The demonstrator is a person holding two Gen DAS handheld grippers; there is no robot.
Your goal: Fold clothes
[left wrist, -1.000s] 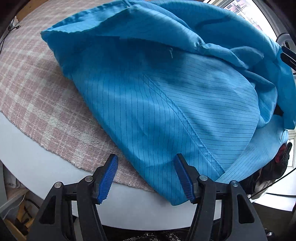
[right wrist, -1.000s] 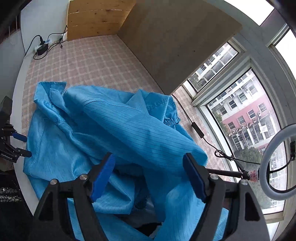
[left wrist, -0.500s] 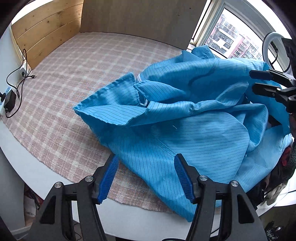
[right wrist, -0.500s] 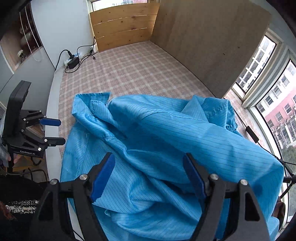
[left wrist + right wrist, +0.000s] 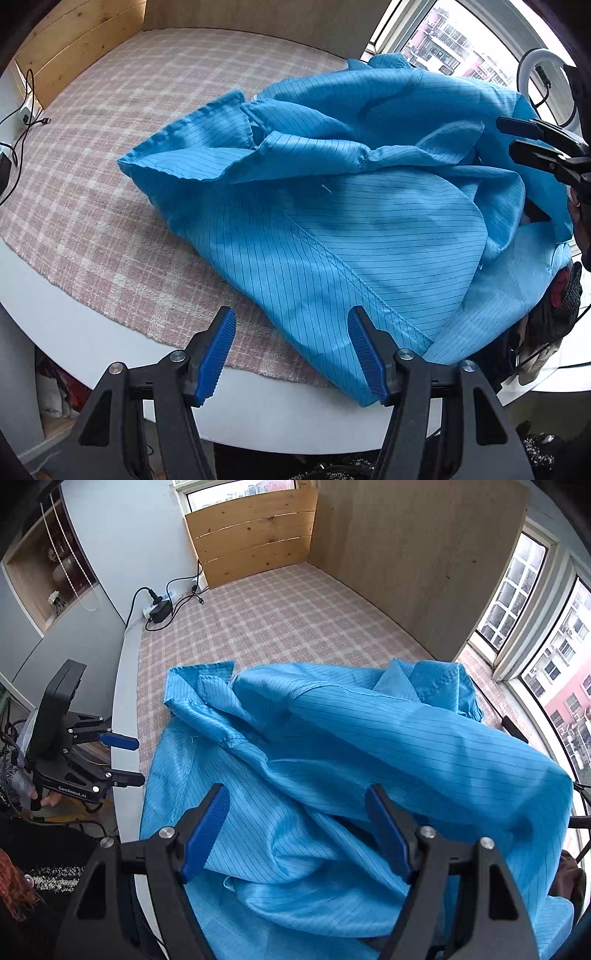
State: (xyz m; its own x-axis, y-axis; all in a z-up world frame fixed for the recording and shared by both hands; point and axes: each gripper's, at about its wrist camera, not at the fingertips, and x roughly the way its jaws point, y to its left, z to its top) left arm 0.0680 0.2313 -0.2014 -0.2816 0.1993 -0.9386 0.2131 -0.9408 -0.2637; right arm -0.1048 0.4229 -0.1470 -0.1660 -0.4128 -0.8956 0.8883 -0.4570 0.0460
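A blue pin-striped garment (image 5: 351, 221) lies crumpled on the pink checked cloth (image 5: 110, 155) that covers the white table, its hem hanging over the near edge. My left gripper (image 5: 291, 332) hovers open above that hem, pads apart, nothing between them. From the right wrist view the same garment (image 5: 332, 757) fills the lower half, bunched into folds, collar at its far left. My right gripper (image 5: 295, 812) stands open just above the folds and grips nothing. Each gripper also shows in the other's view: the right gripper (image 5: 532, 140) at the garment's right side, the left gripper (image 5: 122, 757) at the table's left edge.
A power strip with black cables (image 5: 159, 605) lies at the table's far left corner. Wooden boards (image 5: 258, 528) and a brown panel (image 5: 424, 554) wall the far side. Windows (image 5: 546, 664) run along the right, a ring light (image 5: 546, 88) beside them. Dark clothes (image 5: 554, 314) hang off the right.
The left view has pulled up and back, so more checked cloth and the wooden boards show. The right view has tilted, bringing the far wall in. Both grippers stay open; the garment lies as before.
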